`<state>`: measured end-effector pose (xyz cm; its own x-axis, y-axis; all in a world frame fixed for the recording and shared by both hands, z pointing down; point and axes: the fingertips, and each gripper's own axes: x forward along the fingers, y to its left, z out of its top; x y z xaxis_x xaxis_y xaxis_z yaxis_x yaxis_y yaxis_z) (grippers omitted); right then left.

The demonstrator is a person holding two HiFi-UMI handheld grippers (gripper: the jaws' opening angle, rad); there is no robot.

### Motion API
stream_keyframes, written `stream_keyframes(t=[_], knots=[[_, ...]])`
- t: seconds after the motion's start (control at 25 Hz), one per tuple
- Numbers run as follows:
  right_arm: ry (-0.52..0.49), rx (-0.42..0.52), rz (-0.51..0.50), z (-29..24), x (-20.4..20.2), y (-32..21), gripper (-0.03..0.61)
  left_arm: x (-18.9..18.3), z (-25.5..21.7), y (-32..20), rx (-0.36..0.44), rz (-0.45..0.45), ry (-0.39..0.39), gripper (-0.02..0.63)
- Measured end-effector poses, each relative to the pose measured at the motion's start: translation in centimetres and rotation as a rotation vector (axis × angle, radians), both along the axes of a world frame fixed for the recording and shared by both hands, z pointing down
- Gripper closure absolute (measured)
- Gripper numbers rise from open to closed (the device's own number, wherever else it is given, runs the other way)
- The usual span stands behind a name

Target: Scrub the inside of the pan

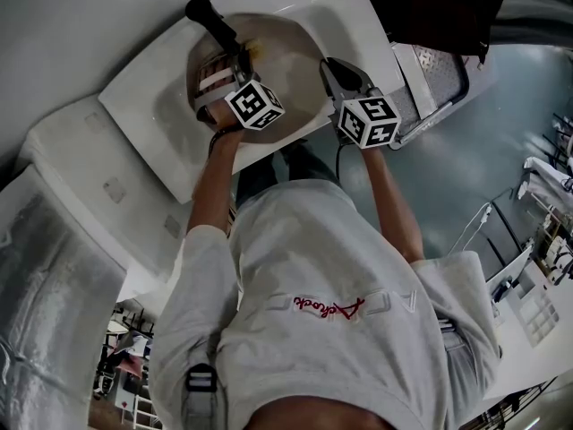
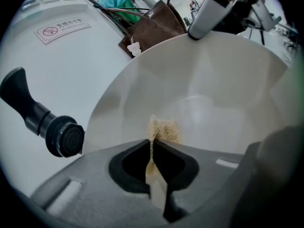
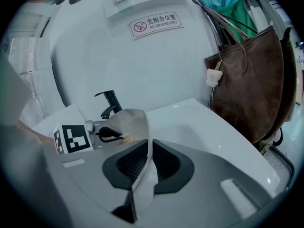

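Note:
A pale metal pan point(image 1: 279, 54) is tilted in the white sink point(image 1: 345, 12). In the left gripper view I look into its bowl point(image 2: 218, 99). My left gripper point(image 2: 152, 145) is shut on a small tan scrubbing pad point(image 2: 164, 129), which presses on the pan's inner wall. My right gripper point(image 3: 149, 145) is shut on the pan's thin rim point(image 3: 143, 127) and holds the pan on edge. From the right gripper view, the left gripper point(image 3: 102, 134) with its marker cube reaches into the pan with the pad point(image 3: 126, 137). In the head view, both grippers point(image 1: 240, 72) point(image 1: 333, 72) are over the sink.
A black faucet point(image 1: 211, 21) point(image 2: 45, 122) point(image 3: 110, 104) stands at the sink's rim beside the pan. A brown bag point(image 3: 249, 80) with a small bear charm hangs at the right. A no-smoking sign point(image 3: 156, 23) is on the wall. A metal rack point(image 1: 443, 79) adjoins the sink.

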<state>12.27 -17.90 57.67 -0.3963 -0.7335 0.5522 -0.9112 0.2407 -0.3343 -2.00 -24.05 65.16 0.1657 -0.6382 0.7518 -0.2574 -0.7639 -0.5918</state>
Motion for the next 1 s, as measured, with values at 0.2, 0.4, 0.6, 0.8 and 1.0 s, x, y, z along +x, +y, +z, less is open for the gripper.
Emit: stream_keyframes(t=[0.2, 0.4, 0.6, 0.8, 1.0], knots=[[0.001, 0.001, 0.001, -0.1, 0.0, 0.0, 0.537, 1.1, 0.3, 2.4, -0.014, 0.058, -0.012, 0.595], [0.005, 0.0, 0.004, 0.0, 0.0, 0.1, 0.537, 2.5, 0.8, 5.9, -0.039, 0.16, -0.056, 0.595], [0.007, 0.002, 0.006, 0.0, 0.0, 0.0, 0.537, 3.5, 1.4, 9.1, -0.071, 0.236, -0.08, 0.595], [0.008, 0.002, 0.007, 0.0, 0.1, 0.0, 0.538, 3.9, 1.7, 10.4, -0.09, 0.254, -0.077, 0.595], [0.008, 0.002, 0.006, 0.0, 0.0, 0.0, 0.537, 2.8, 0.9, 8.8, -0.052, 0.211, -0.064, 0.595]])
